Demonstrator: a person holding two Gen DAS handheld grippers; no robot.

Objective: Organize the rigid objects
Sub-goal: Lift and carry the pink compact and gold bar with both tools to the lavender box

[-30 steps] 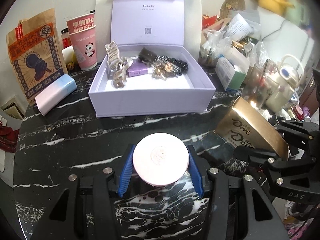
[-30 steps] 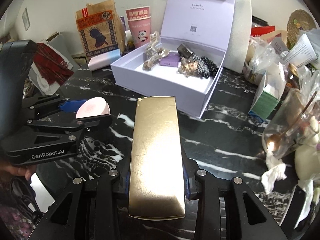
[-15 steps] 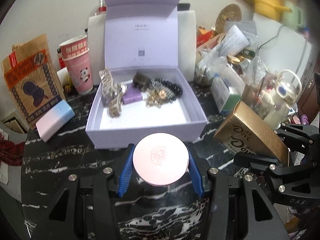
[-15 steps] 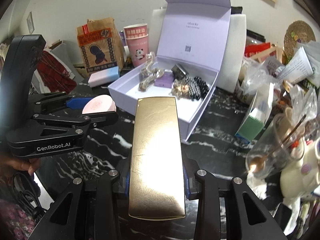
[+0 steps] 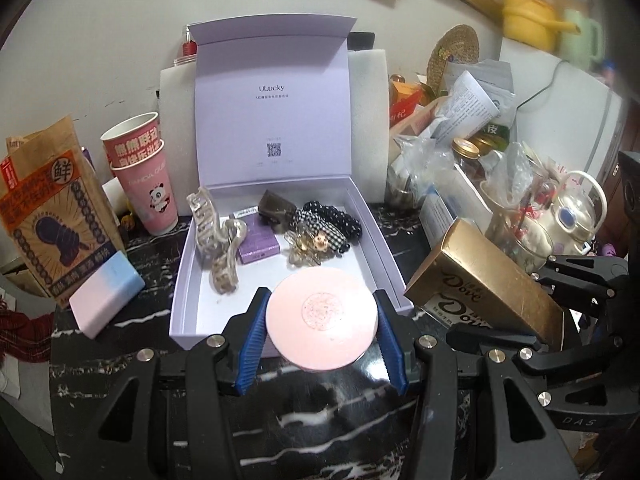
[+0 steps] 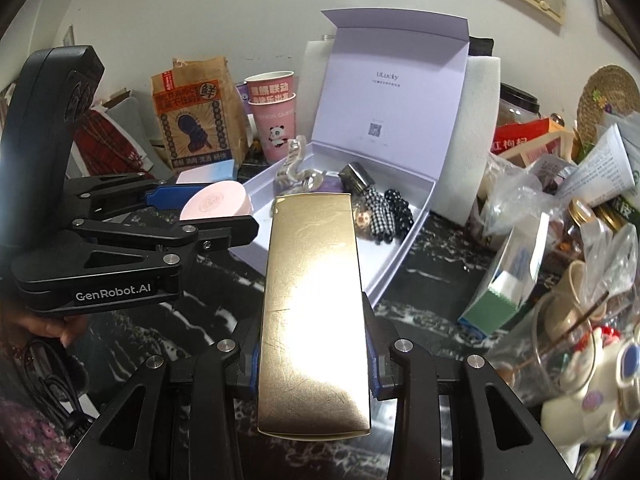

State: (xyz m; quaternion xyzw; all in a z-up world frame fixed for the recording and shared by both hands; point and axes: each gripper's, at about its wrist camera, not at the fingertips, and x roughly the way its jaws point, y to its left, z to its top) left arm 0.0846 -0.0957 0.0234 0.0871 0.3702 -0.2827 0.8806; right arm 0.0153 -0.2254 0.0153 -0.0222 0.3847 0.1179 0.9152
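My left gripper [image 5: 322, 320] is shut on a round pink compact [image 5: 322, 317], held just above the front wall of the open lilac gift box [image 5: 182, 280]. My right gripper [image 6: 314, 364] is shut on a long gold Dove chocolate box [image 6: 314, 304], lifted to the right of the lilac box [image 6: 400, 256]. In the left wrist view the gold Dove box [image 5: 488, 280] hangs at the right. In the right wrist view the pink compact [image 6: 218, 202] shows at the left. Inside the lilac box lie a clear hair claw [image 5: 216, 244], a purple card box [image 5: 258, 242] and black hair ties [image 5: 332, 220].
A black marble table [image 5: 120, 360] carries it all. Left of the lilac box stand pink paper cups [image 5: 144, 172], a brown paper bag [image 5: 52, 212] and a pink-blue bar [image 5: 106, 300]. Bags, jars, a green carton [image 6: 504, 292] and a white teapot [image 5: 572, 212] crowd the right.
Both grippers rose and moved toward the lilac box with their loads. The pink compact now hangs over the box's front wall; the gold box sits nearer the box's right side.
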